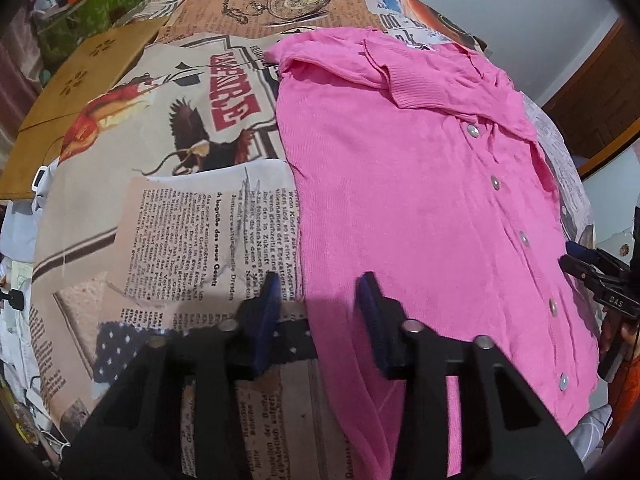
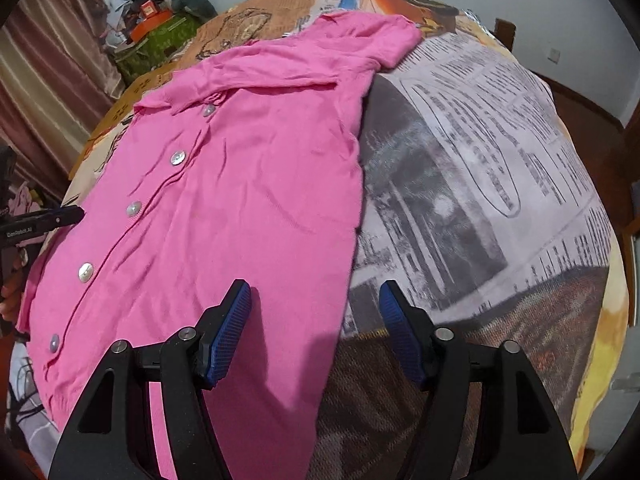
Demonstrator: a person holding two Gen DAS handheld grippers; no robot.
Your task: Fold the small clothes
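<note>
A pink buttoned cardigan (image 1: 420, 208) lies flat on a newspaper-print cloth, buttons up, its sleeves folded across the top. It also shows in the right wrist view (image 2: 240, 184). My left gripper (image 1: 320, 300) is open, straddling the cardigan's left side edge near the hem. My right gripper (image 2: 316, 304) is open, straddling the cardigan's right side edge near the hem. Each gripper shows at the edge of the other's view: the right gripper (image 1: 592, 268) and the left gripper (image 2: 48, 218).
The newspaper-print cloth (image 1: 180, 216) covers the surface, also in the right wrist view (image 2: 480, 184). A wooden board (image 1: 80, 92) lies at the far left. Cluttered boxes (image 2: 156, 28) stand behind, with a curtain (image 2: 44, 80) at the left.
</note>
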